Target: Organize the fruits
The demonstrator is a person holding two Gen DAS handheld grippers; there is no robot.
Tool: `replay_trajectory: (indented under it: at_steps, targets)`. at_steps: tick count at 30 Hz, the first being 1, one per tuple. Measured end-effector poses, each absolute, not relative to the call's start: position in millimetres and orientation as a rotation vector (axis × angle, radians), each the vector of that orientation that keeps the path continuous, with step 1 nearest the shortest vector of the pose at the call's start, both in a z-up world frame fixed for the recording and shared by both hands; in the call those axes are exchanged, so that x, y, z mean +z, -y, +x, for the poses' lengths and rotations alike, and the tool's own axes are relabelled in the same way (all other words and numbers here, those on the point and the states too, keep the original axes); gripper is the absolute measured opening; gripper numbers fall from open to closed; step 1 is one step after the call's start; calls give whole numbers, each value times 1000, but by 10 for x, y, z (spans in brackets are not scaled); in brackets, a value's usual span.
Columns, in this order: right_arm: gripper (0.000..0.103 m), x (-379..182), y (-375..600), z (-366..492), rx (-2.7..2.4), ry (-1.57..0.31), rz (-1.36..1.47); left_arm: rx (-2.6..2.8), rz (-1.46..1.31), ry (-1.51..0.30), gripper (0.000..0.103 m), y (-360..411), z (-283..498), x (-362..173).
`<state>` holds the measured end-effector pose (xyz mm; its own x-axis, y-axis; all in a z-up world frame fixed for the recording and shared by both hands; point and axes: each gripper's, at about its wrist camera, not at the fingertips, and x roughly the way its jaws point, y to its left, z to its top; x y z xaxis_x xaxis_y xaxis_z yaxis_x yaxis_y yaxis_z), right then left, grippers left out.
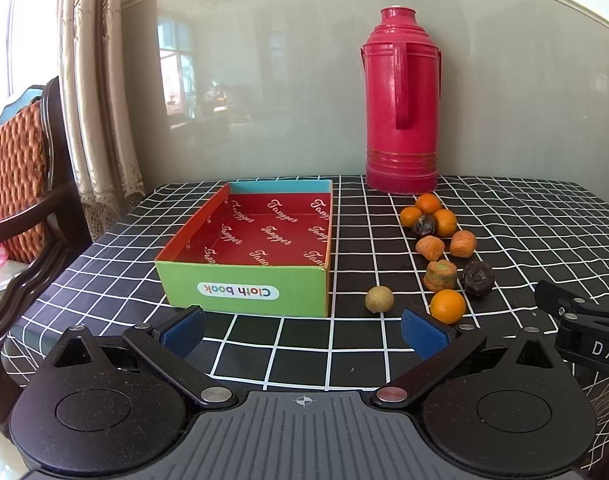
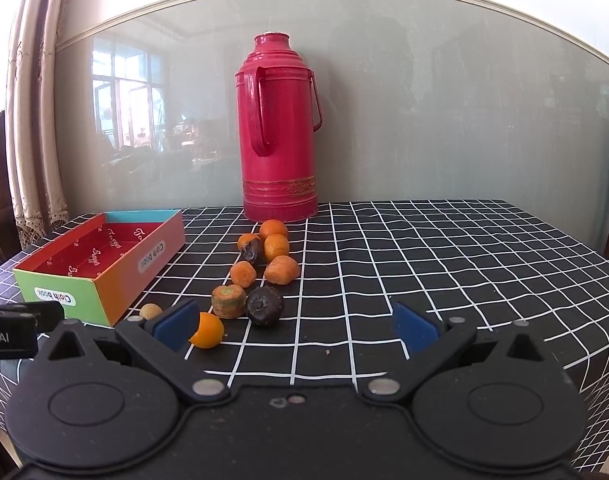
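An empty cardboard box with a red inside and a green front stands on the checked cloth. To its right lies a loose cluster: several small oranges, carrot stubs, two dark shrivelled fruits and a pale round fruit. My left gripper is open, low over the cloth in front of the box. My right gripper is open too; its left pad sits in front of the nearest orange.
A tall red thermos flask stands at the back against the glossy wall. A wooden chair with an orange cushion and curtains are at the left. The table's black checked cloth stretches to the right.
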<state>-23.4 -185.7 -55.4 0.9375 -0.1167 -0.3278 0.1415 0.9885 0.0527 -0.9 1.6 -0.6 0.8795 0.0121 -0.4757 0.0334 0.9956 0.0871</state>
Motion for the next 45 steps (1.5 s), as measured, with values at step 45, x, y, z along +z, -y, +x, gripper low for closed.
replay_trajectory:
  at_steps: [45]
  targets:
    - [97, -489, 2353, -441, -306, -231, 223, -384, 344, -427, 81, 789, 260, -313]
